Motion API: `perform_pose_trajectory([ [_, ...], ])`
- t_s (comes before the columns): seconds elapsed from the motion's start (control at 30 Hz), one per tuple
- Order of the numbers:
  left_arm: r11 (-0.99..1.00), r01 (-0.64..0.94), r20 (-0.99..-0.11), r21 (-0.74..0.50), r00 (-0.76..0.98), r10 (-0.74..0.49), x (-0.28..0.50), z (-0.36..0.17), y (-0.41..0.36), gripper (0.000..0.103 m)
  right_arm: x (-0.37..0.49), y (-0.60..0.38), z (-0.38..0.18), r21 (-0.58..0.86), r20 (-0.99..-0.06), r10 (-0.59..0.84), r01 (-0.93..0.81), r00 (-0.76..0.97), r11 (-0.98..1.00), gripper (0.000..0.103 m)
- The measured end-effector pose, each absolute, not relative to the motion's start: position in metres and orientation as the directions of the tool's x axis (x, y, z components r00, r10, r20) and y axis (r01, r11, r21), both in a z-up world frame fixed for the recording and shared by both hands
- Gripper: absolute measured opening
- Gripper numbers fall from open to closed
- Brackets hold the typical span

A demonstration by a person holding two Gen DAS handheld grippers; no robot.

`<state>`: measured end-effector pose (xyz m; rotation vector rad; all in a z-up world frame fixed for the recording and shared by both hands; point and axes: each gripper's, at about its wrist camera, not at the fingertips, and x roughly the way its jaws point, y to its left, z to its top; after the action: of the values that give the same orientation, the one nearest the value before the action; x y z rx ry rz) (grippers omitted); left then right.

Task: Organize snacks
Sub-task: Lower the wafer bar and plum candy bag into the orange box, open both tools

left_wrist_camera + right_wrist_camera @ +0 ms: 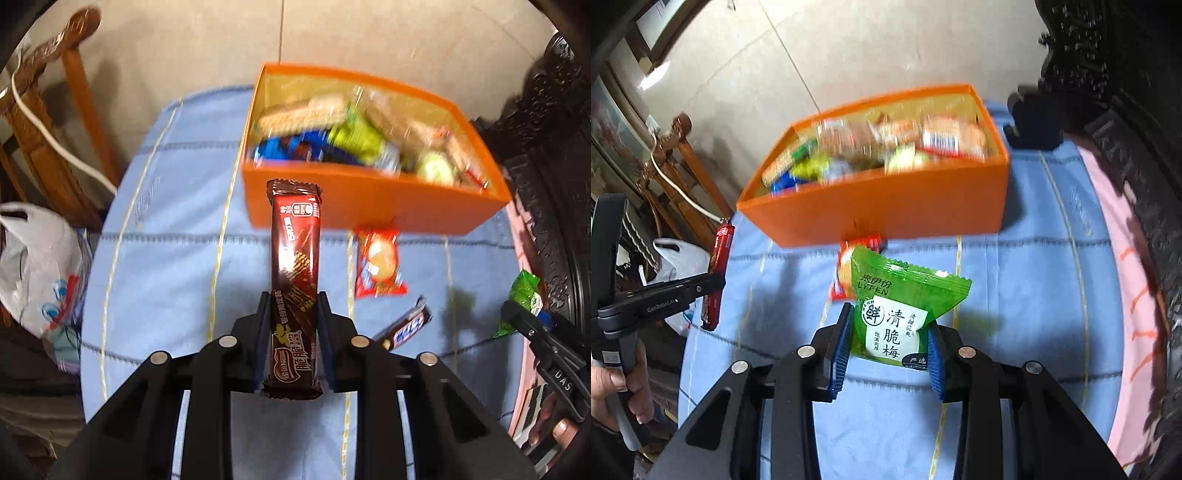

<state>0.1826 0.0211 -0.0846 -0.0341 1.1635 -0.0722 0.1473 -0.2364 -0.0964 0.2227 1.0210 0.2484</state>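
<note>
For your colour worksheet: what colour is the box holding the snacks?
Orange; the box shows best in the right wrist view.

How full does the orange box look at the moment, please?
Fairly full: the orange box holds a blurred heap of wrapped snacks across its floor, below the rim.

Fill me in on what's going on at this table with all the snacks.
A person is sorting snacks with handheld tongs in each hand. The left tongs are shut on a brown wafer bar, and the right tongs are shut on a green plum packet; both snacks are held above the blue cloth. The orange box ahead already holds many snacks. A red packet and a Snickers bar lie on the cloth, outside the box.
</note>
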Motion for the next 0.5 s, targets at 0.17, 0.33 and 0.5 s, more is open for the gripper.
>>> perform_pose_trajectory([
  [0.17,0.996,0.063,-0.888,-0.056,0.452,-0.079,0.216,-0.055,0.009,0.023,0.181,-0.238,-0.064,0.287,-0.766,0.303,-0.120,0.567,0.950,0.036],
  [0.33,0.995,0.085,-0.862,-0.047,0.501,-0.084,0.250,-0.031,-0.006,0.023,0.216,-0.239,-0.044,0.282,-0.726,0.300,-0.129,0.618,0.951,0.036],
  [0.5,0.995,0.087,-0.848,-0.042,0.524,-0.081,0.287,-0.020,-0.017,0.023,0.253,-0.235,-0.038,0.262,-0.712,0.283,-0.130,0.643,0.956,0.036],
])
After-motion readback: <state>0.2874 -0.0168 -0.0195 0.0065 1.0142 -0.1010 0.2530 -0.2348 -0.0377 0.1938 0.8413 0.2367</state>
